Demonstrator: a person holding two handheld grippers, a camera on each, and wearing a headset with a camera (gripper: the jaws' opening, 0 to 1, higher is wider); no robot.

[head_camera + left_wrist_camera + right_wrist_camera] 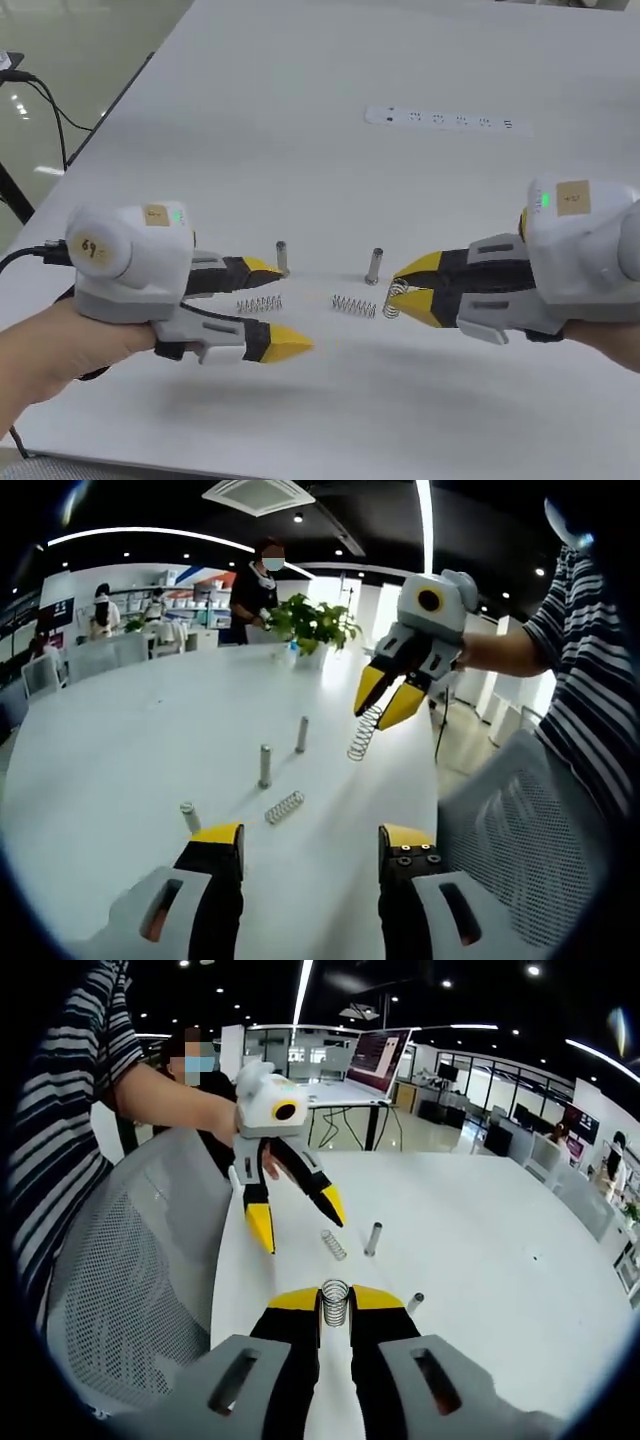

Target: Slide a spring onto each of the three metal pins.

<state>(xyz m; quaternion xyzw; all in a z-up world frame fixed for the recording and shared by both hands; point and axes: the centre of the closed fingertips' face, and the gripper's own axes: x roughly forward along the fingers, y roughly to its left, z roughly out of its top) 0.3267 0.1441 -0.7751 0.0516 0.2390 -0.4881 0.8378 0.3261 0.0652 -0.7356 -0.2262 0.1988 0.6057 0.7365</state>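
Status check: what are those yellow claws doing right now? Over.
Right gripper shut on a spring. Left gripper open, empty. Three pins bare, two loose springs beside them. Nothing blocking.

This is an open-plan office. A long white table (pixel 300 100) carries a power strip (pixel 447 120), and a grey mesh chair (pixel 130 1280) stands at its edge. Overhead run strip lights (pixel 302 985) and a ceiling air vent (pixel 258 495). Beyond are a potted plant (pixel 312 625), a screen (pixel 378 1055) on a desk, glass partitions (pixel 480 1075) and people (pixel 103 610) near shelves.
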